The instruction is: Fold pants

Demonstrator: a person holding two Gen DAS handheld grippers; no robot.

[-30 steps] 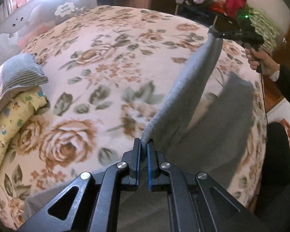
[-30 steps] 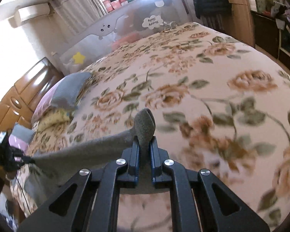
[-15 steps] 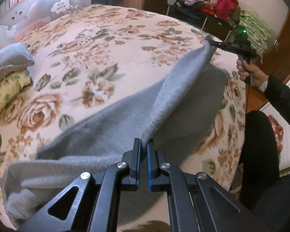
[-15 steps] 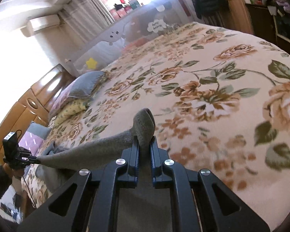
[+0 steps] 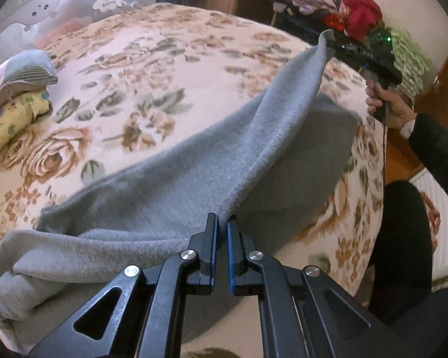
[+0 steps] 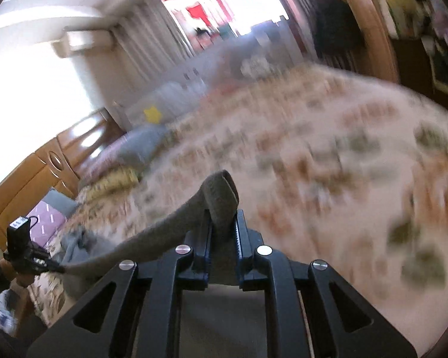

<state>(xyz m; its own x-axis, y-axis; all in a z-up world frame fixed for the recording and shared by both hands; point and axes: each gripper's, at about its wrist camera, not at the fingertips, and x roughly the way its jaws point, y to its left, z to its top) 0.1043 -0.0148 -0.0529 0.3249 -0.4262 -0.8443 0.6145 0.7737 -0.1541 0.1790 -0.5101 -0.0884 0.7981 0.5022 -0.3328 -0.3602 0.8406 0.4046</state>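
The grey pants [image 5: 212, 167] hang stretched between both grippers above the flowered bed [image 5: 152, 68]. My left gripper [image 5: 221, 223] is shut on one end of the taut upper edge. My right gripper [image 5: 331, 40] holds the other end, up at the far right, in a hand. In the right wrist view my right gripper [image 6: 222, 217] is shut on a folded grey edge [image 6: 221, 191], and the cloth runs left to the left gripper [image 6: 55, 267]. The lower cloth rests bunched on the bed at the near left [image 5: 44, 262].
Pillows and folded bedding [image 5: 18, 89] lie at the bed's left side. A shelf with piled clothes [image 5: 337, 9] stands beyond the bed's far right. The person's leg [image 5: 403, 238] is at the right bed edge. Wooden cabinets [image 6: 44, 164] line the left wall.
The right gripper has risen and swung quickly, so its view is blurred. The pants' lower part has come to lie across the bed and bunched at the near left.
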